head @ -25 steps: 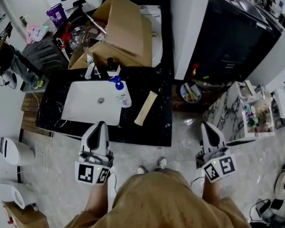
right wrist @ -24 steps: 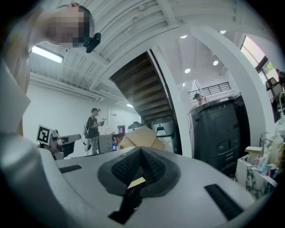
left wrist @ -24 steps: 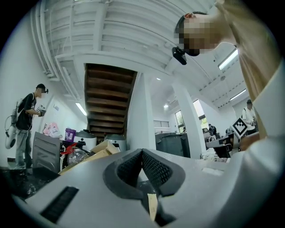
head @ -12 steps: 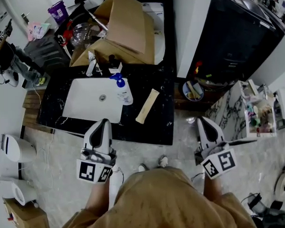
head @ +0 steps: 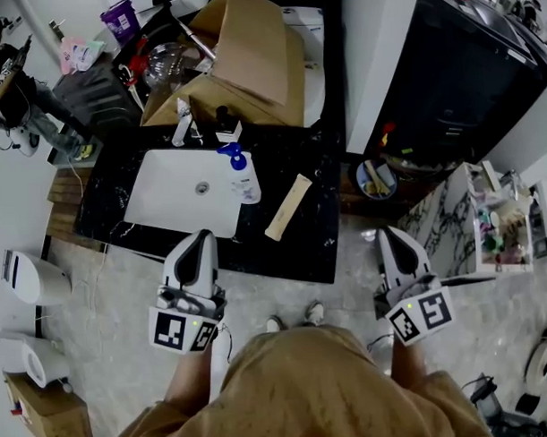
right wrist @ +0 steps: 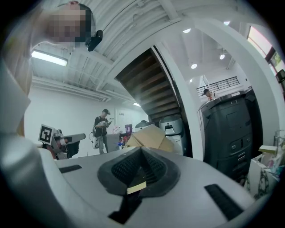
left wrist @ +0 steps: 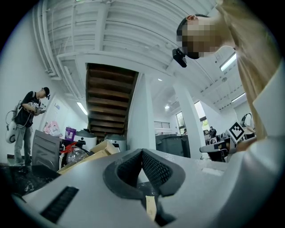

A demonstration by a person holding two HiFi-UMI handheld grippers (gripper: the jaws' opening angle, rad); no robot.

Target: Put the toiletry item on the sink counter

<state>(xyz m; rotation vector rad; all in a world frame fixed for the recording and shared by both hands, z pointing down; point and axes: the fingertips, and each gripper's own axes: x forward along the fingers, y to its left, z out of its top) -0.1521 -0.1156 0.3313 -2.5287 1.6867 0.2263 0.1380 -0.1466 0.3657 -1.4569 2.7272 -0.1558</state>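
The black sink counter [head: 301,248] with its white basin [head: 165,199] lies ahead of me in the head view. On it stands a pump bottle [head: 243,180] with a blue top, at the basin's right edge. To its right a tan tube [head: 288,206] lies flat on the counter. My left gripper [head: 202,235] hovers at the counter's front edge, just before the basin, shut and empty. My right gripper [head: 387,232] is over the floor to the right of the counter, also shut with nothing in it. Both gripper views show the left gripper [left wrist: 141,151] and the right gripper [right wrist: 141,149] with pads pressed together.
A faucet [head: 182,127] and a small dark bottle [head: 224,123] stand behind the basin. An open cardboard box [head: 246,66] fills the counter's back. A large black machine [head: 465,72] stands at right, with a marble-patterned shelf [head: 444,221] of small items below it. A person [head: 9,74] stands far left.
The head view has shifted, so the counter sits slightly lower and further right in the picture. The right gripper has edged a little towards the counter. Both grippers stay shut.
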